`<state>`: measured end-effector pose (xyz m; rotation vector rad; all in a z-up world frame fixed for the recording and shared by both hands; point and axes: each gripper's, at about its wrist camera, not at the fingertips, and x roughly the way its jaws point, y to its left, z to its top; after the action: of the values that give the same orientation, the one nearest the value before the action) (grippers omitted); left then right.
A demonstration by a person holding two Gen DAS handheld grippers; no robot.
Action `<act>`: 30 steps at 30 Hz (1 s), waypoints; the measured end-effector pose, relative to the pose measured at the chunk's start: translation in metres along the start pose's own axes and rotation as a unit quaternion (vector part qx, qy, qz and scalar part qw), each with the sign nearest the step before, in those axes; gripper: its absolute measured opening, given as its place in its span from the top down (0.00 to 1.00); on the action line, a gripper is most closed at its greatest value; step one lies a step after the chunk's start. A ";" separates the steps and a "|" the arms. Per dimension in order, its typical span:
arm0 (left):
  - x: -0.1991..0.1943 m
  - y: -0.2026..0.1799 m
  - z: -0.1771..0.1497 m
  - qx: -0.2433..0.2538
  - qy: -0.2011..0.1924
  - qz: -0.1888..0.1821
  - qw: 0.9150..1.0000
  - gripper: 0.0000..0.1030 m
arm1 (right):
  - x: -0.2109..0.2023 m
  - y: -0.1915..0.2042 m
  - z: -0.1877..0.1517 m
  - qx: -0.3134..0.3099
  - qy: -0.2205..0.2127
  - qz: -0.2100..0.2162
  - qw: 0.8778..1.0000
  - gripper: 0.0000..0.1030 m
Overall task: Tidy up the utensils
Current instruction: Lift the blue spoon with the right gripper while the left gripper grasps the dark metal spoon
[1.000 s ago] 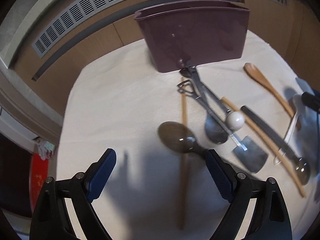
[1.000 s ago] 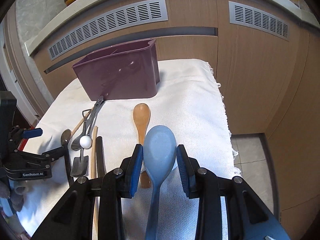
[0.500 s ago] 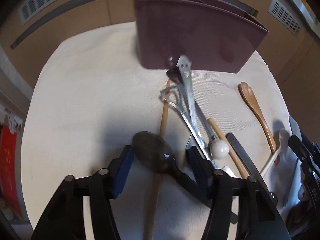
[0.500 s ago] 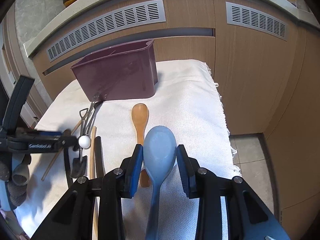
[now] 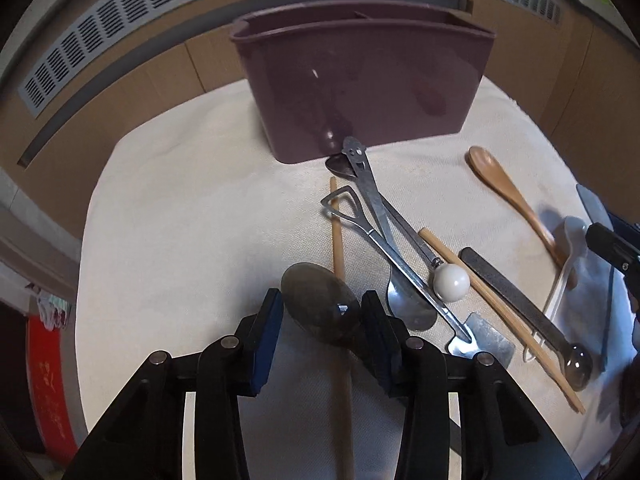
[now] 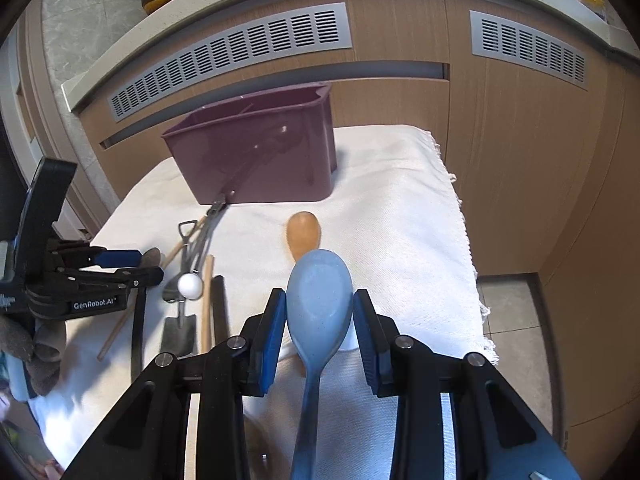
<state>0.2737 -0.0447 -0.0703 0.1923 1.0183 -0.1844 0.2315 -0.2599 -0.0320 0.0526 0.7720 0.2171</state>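
Note:
A dark grey spoon (image 5: 316, 300) lies over a wooden chopstick (image 5: 338, 232) on the white cloth (image 5: 180, 240). My left gripper (image 5: 320, 312) straddles the spoon's bowl with its jaws closing, and both pads touch the bowl's edges. In the right wrist view the left gripper (image 6: 120, 264) sits at the left. My right gripper (image 6: 320, 320) is shut on a light blue spoon (image 6: 320, 304), held above the cloth with its bowl pointing forward. A maroon utensil holder (image 5: 360, 80) (image 6: 260, 152) stands at the back of the cloth.
Several utensils lie right of the dark spoon: a shovel-shaped metal spoon (image 5: 400, 264), a white-balled tool (image 5: 451, 282), a black-handled ladle (image 5: 520, 304) and a wooden spoon (image 5: 500, 184) (image 6: 303, 232). Wooden cabinet fronts with vents stand behind. The cloth's fringed edge (image 6: 460, 208) drops off at the right.
The left jaws have narrowed from wide open to the dark spoon's bowl, and that gripper has tipped and shifted toward it. The right gripper and blue spoon have stayed put.

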 end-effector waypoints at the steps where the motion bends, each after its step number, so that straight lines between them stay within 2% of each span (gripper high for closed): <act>1: -0.006 0.002 -0.005 -0.010 -0.012 -0.007 1.000 0.60 | -0.003 0.003 0.001 -0.004 -0.003 -0.003 1.000 0.69; 7: -0.054 0.009 -0.025 -0.044 -0.091 -0.037 0.994 0.64 | -0.023 0.019 0.006 -0.027 -0.026 -0.018 0.999 0.69; 10: -0.081 0.012 -0.032 -0.051 -0.133 -0.035 0.989 0.67 | -0.032 0.024 0.009 -0.034 -0.033 -0.025 0.999 0.69; 11: -0.088 0.013 -0.032 -0.050 -0.146 -0.032 0.987 0.71 | -0.034 0.026 0.009 -0.036 -0.034 -0.026 0.998 0.69; 14: -0.102 0.019 -0.034 -0.058 -0.159 -0.048 0.984 0.78 | -0.040 0.030 0.010 -0.036 -0.037 -0.029 0.998 0.69; 17: -0.096 0.028 -0.034 -0.068 -0.142 -0.059 0.986 0.78 | -0.045 0.033 0.010 -0.039 -0.039 -0.030 0.998 0.69; 21: -0.063 0.037 -0.035 -0.090 -0.077 -0.070 0.990 0.78 | -0.047 0.033 0.010 -0.041 -0.039 -0.032 0.998 0.69; 25: -0.027 0.051 -0.031 -0.134 -0.018 -0.072 0.988 0.78 | -0.043 0.031 0.009 -0.038 -0.036 -0.030 0.998 0.69; 27: -0.026 0.058 -0.031 -0.154 -0.006 -0.078 0.985 0.77 | -0.042 0.029 0.008 -0.037 -0.035 -0.028 0.998 0.69; 28: -0.032 0.061 -0.032 -0.159 -0.009 -0.078 0.984 0.75 | -0.040 0.028 0.007 -0.036 -0.034 -0.026 0.998 0.69; 30: -0.041 0.067 -0.033 -0.165 -0.011 -0.058 0.985 0.60 | -0.035 0.027 0.006 -0.035 -0.030 -0.023 0.999 0.69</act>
<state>0.2417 0.0311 -0.0469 -0.1698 1.0227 -0.1201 0.2071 -0.2408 -0.0005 -0.0243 0.7046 0.1967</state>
